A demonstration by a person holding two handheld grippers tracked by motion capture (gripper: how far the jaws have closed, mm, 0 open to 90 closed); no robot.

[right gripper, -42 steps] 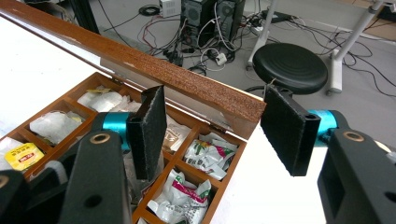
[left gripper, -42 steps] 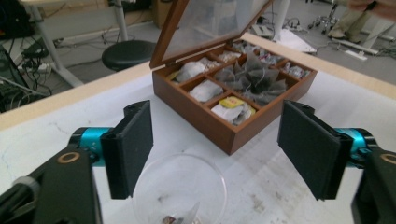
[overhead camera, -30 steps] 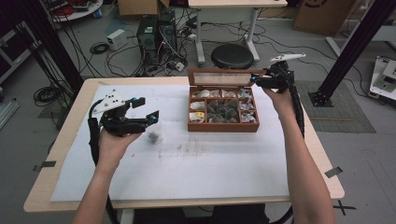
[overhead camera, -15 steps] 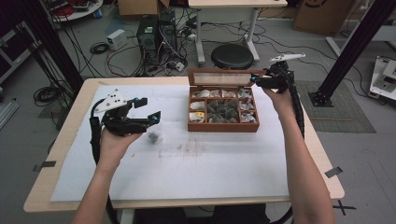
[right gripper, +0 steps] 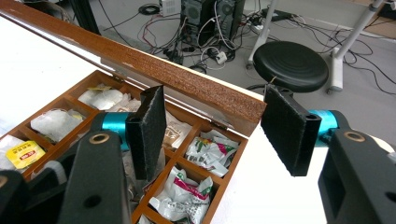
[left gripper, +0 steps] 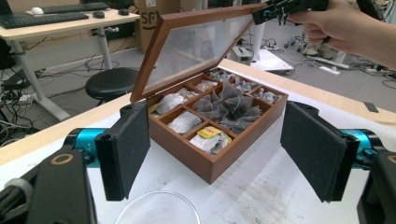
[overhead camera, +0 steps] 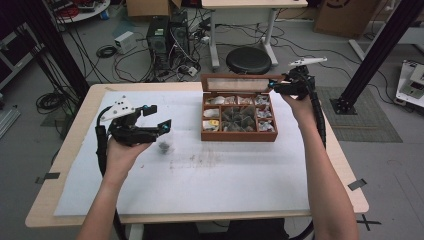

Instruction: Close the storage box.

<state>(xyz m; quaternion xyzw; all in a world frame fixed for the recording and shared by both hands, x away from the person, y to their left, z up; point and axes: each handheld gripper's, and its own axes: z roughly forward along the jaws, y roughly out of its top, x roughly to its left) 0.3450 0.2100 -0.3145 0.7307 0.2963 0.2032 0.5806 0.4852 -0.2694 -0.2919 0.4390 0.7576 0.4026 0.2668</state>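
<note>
A wooden tea box [overhead camera: 239, 136] stands on the white mat at the back right of centre. Its compartments hold tea bags, with grey pyramid bags [left gripper: 229, 105] in the middle one. The glass-paned lid [left gripper: 201, 42] is raised and leans back. My right gripper [overhead camera: 272, 85] is at the lid's upper right corner. It is open, and the lid's wooden edge [right gripper: 187, 79] runs across between its jaws. My left gripper [overhead camera: 159, 116] hovers open at the left, aimed at the box, just above a clear glass cup [overhead camera: 163, 146].
The white mat [overhead camera: 200, 190] covers most of the wooden table [overhead camera: 75, 145]. Behind the table stand a black stool [overhead camera: 248, 60], a computer tower [overhead camera: 167, 35] and loose floor cables. A black frame post [overhead camera: 375, 55] rises at the right.
</note>
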